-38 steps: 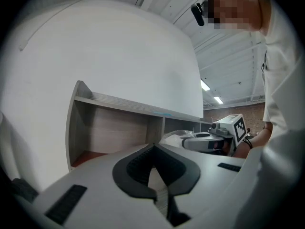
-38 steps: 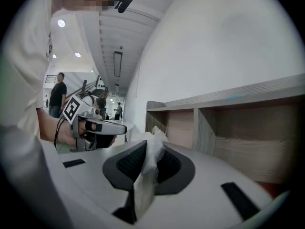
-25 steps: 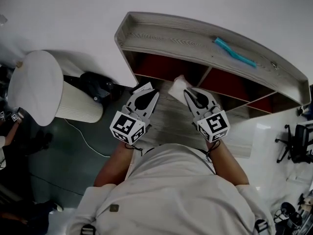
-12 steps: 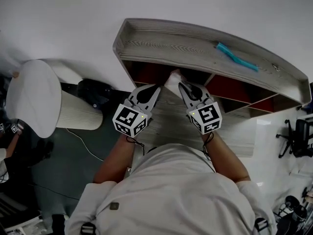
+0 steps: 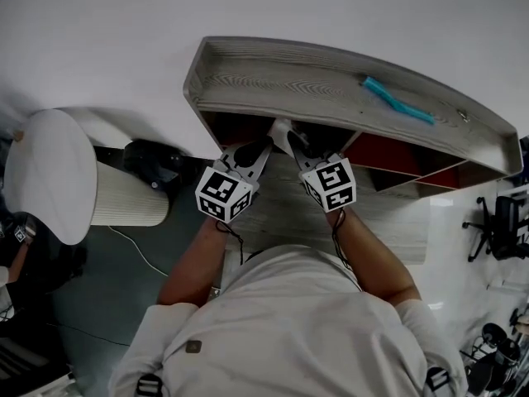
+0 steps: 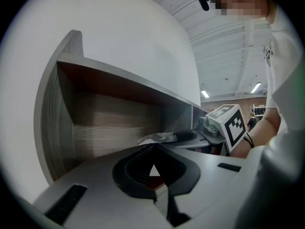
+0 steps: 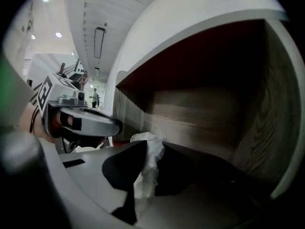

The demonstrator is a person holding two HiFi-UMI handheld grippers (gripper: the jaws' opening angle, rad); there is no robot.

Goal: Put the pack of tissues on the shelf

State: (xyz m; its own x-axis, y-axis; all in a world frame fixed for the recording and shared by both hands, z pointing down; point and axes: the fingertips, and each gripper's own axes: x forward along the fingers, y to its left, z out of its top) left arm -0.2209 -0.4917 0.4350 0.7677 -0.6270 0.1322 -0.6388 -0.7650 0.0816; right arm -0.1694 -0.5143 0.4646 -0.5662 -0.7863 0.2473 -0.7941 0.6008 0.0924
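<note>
At the mouth of the leftmost compartment of the grey wood-grain shelf (image 5: pixel 331 85), under its rimmed top board, sits the pack of tissues (image 5: pixel 279 131). It is a small white pack in thin, crinkled wrap, pinched by one bunched edge. In the right gripper view the wrap (image 7: pixel 148 159) stands crumpled between the two dark pads. The dim compartment lies beyond it, with a wood-grain back and a reddish ceiling.

Both forearms reach forward from the person's pale shirt (image 5: pixel 289 321), side by side. The right gripper (image 5: pixel 288 141) is closed narrowly on the pack, its tip just under the shelf's front edge. The left gripper (image 5: pixel 261 149) is just beside it, and its jaws meet at the tips with nothing between them.

A lower grey wood surface (image 5: pixel 388 230) lies beneath the hands. A white ribbed cylinder with a round top (image 5: pixel 50 172) stands well to the left. An office chair (image 5: pixel 500 230) is at the far right. A teal strip-like object (image 5: pixel 397 99) lies on the top board, well apart from the grippers.
</note>
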